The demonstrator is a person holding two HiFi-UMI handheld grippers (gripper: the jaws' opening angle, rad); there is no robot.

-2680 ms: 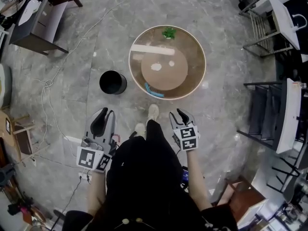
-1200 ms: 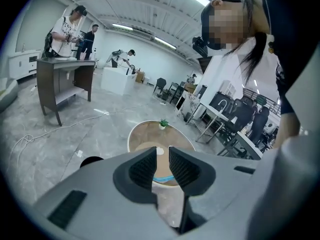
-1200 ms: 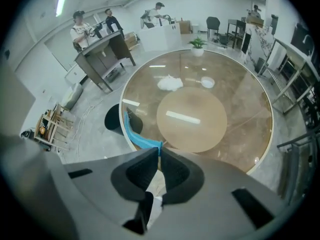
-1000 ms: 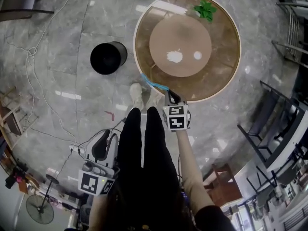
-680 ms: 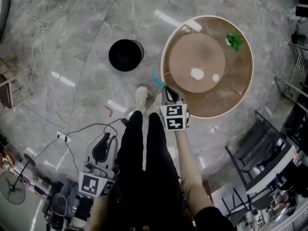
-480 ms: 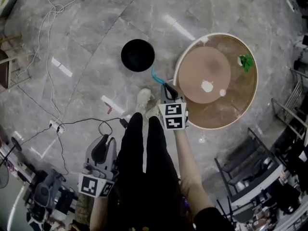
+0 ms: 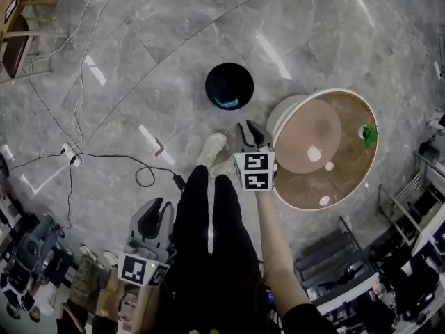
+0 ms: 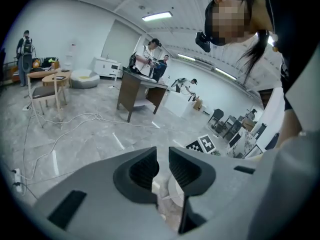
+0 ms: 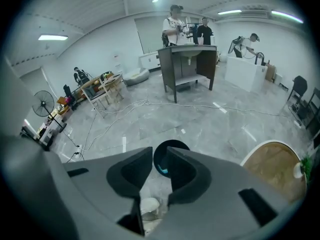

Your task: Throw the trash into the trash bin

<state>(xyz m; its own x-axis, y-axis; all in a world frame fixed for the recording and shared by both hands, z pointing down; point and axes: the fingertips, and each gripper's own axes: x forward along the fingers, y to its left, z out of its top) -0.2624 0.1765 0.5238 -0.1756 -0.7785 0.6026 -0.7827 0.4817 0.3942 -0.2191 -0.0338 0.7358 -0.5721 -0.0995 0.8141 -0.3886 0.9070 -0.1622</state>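
My right tongs reach out in front of me, aimed down toward the trash bin. Their jaws are opening and nothing is between them. Through the gap, the right gripper view shows only the bin's dark mouth. My left tongs hang low at my left side, near my leg. Their jaws are a little apart and empty, with bare floor behind them.

The black bin stands on the floor beyond my shoes, just left of the round table and close to its edge. Inside it, against the near wall, lies a blue strip. That is the only thing I can see in the bin, so I count that piece of trash as thrown away.

The job does not look finished. A green scrap sits at the far right edge of the table, well apart from the bin. A few small white patches show on the tabletop. From up here I cannot tell whether they are bits of paper or only light on the surface. A small red scrap lies on the floor to my left, beside a loose cable. If the green scrap counts as trash, I judge it is the next thing to fetch.
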